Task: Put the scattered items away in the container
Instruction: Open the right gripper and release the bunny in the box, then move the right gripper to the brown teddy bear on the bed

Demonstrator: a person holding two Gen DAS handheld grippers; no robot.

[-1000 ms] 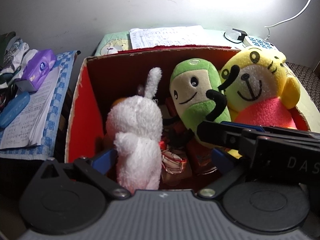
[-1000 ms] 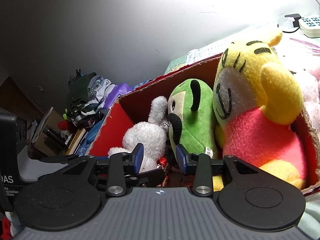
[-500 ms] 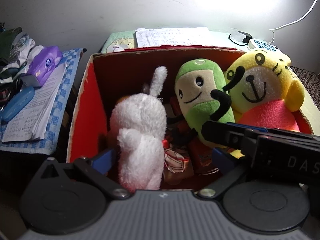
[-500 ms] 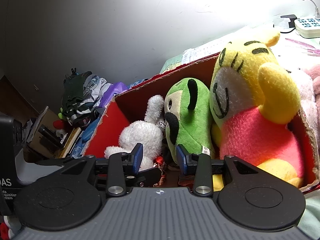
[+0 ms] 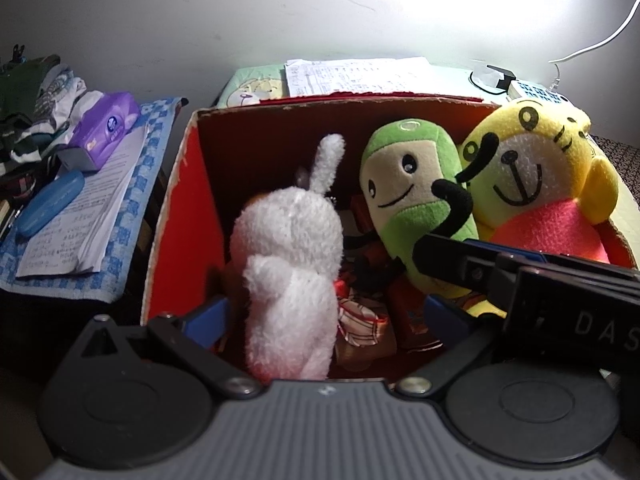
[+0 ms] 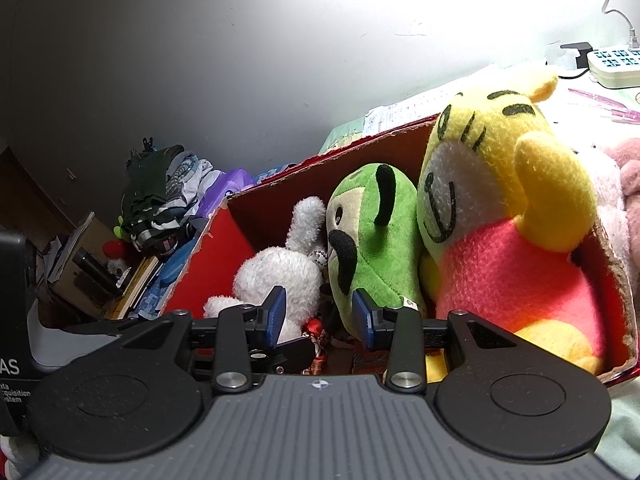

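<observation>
A red cardboard box holds a white plush rabbit, a green plush and a yellow plush in a pink shirt, with small wrapped packets on its floor. My left gripper is open wide inside the box. The rabbit stands between its blue pads, and the right pad is well clear of it. My right gripper is open with a narrow gap and nothing in it, low in front of the green plush and beside the rabbit. Its fingers cross the left wrist view.
Left of the box, a purple tissue pack, a blue case and papers lie on a blue checked cloth. Sheets and a power strip sit behind the box. A pink plush rests outside its right wall.
</observation>
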